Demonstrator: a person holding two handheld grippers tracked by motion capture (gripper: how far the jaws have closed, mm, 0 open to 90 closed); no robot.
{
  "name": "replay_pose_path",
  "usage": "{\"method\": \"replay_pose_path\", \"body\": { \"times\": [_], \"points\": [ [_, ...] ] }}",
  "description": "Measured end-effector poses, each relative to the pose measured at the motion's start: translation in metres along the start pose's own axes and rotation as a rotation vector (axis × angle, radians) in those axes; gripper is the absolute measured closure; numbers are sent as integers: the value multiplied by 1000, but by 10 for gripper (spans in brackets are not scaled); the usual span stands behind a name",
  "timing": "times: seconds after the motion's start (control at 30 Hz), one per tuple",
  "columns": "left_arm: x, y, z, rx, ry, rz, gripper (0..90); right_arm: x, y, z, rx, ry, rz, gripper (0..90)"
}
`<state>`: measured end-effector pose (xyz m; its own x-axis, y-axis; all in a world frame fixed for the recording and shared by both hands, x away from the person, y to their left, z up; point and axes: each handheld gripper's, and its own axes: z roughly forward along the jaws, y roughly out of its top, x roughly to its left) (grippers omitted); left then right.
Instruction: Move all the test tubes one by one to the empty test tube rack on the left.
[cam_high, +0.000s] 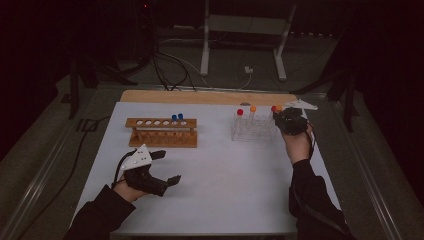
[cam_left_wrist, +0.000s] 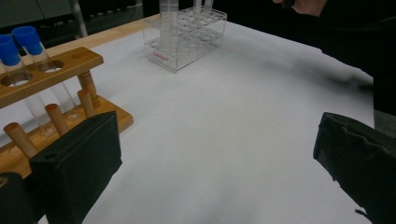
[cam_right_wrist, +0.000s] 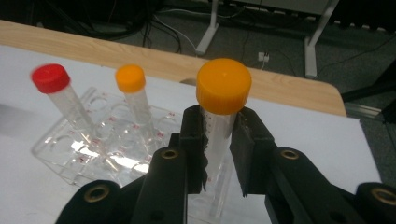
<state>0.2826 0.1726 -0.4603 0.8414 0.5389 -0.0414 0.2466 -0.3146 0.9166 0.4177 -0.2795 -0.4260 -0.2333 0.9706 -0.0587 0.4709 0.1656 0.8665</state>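
Note:
A clear plastic rack (cam_high: 252, 129) stands at the back right of the white table and holds a red-capped tube (cam_high: 240, 112) and an orange-capped tube (cam_high: 253, 109). At the rack's right end my right gripper (cam_high: 285, 120) is shut on another orange-capped tube (cam_right_wrist: 223, 86), its pads (cam_right_wrist: 196, 140) pressing the clear body just under the cap, above the rack (cam_right_wrist: 93, 154). A wooden rack (cam_high: 161, 132) at the back left carries two blue-capped tubes (cam_high: 177, 118). My left gripper (cam_high: 169, 166) rests in front of it, open, with nothing between its pads (cam_left_wrist: 79, 168).
The white table top (cam_high: 225, 190) ends in a wooden strip (cam_high: 200, 96) at the back. Behind it lie floor cables (cam_high: 170, 70) and the legs of a desk (cam_high: 205, 50). The person's right sleeve (cam_left_wrist: 355, 42) shows in the left gripper view.

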Motion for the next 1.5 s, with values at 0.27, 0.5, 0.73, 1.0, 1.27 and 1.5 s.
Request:
{"method": "replay_pose_path", "body": {
  "times": [0.27, 0.5, 0.73, 1.0, 1.27, 1.5],
  "points": [
    [-1, 5, 2, 6, -12, 6, 19, 8, 11, -20, -35, 35, -26, 751],
    [0, 9, 6, 14, -28, -2, 18, 26, 10, -31, -35, 93, -75, 752],
    [-1, 13, 12, 33, -50, 3, 19, 48, 1, -40, -26, 167, -123, 751],
    [-1, 19, 21, 54, -67, 19, 21, 75, -19, -46, 5, 244, -176, 751],
    [-3, 27, 31, 57, -92, 28, 21, 100, -37, -54, 28, 324, -227, 751],
    [-9, 37, 41, 52, -117, 44, 23, 118, -46, -63, 28, 387, -264, 751]
  ]
}}
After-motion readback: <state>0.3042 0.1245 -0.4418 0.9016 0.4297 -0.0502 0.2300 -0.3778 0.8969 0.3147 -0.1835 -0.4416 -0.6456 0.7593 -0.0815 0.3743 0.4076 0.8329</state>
